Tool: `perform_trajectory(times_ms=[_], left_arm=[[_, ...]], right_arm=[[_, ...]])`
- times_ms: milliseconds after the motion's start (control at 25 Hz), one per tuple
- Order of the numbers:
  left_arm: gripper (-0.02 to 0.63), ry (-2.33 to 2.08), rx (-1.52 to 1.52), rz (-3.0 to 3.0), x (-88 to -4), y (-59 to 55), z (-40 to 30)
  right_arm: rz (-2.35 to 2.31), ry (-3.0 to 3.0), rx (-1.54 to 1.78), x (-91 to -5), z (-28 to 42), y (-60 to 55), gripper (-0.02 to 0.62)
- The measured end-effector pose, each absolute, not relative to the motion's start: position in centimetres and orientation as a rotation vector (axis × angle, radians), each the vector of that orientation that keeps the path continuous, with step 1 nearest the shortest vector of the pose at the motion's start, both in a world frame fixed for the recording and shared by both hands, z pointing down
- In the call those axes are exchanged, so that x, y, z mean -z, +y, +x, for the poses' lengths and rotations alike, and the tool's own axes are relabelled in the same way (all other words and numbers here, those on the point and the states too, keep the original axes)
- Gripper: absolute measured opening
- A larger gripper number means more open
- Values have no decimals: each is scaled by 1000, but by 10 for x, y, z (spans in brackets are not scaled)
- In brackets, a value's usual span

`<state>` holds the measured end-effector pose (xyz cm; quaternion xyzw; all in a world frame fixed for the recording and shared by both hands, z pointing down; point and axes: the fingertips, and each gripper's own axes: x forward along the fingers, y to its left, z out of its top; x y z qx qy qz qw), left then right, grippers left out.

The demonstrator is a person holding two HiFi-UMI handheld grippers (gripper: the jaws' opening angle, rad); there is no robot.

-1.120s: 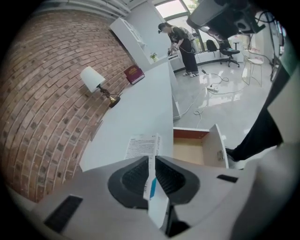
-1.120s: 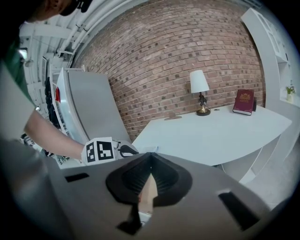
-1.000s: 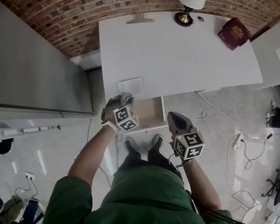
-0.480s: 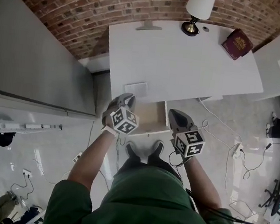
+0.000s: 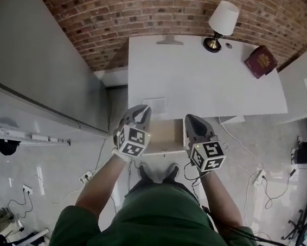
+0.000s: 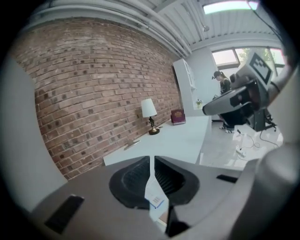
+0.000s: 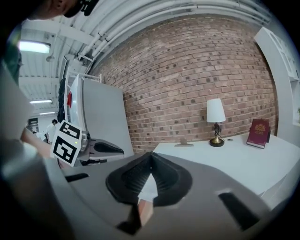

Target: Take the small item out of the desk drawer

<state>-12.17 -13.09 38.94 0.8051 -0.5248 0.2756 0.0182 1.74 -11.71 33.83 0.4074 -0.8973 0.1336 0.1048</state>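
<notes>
**Head view**
- Left gripper (image 5: 143, 109): raised over the front edge of the desk (image 5: 201, 81) and seen from behind, so its jaws cannot be read here.
- Right gripper (image 5: 191, 119): near it on the right, at the same level.
- Drawer (image 5: 165, 136): open, light wood inside, below and between the two grippers.
- Small item: cannot be made out in this view.
- Ahead of the tips: a white sheet (image 5: 155, 104) lies just in front of the left gripper. The lamp (image 5: 221, 23) and the red book (image 5: 261, 61) are at the far side of the desk.
- Change: one second ago both grippers were lower, with the left one at the drawer's left front. Now both are higher and their tips overlap the desk edge. The left marker cube has rolled. The drawer is open in both pictures.

**Left gripper view**
- Left gripper (image 6: 151, 159): its jaws pinch the small item (image 6: 154, 199).
- Small item: thin, flat and white with a little blue print. It stands on its edge in the slit between the pads, back toward the gripper body.
- Only here: the item itself. The right gripper (image 6: 234, 98) shows to the right.

**Right gripper view**
- Right gripper (image 7: 151, 154): the jaw tips are pressed together. Behind them show a white and a brownish patch, and I cannot tell what these are.
- Only here: the left gripper (image 7: 101, 149) from the side, to the left.
</notes>
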Motion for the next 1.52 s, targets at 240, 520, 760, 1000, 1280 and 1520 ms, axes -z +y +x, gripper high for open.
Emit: perform_trajectory(times_ms=[240,520,760,1000,1280,1520], left_arm=[[28,-1700,-612,2515,-335,-125,-120],[25,-1763,-410,2542,-288,-114,-118],[25,-1822,-317,2562,-259,-106,-122],[17,-1869,-252,2614,-234,-95,-124],[11,-1880,-205,2616,-231,-89,-132],[11,-1887,-195,2598,-233,-86,-138]], right_arm=[[1210,-2701,-297,-307,5,-120,4],[1249,-2757,-194,-274,3,-119,3],[1288,-2785,-87,-249,1,-117,3],[1298,-2784,-27,-237,-5,-112,3],[1289,-2784,7,-232,-13,-108,3],[1286,-2792,44,-226,-18,-107,3]])
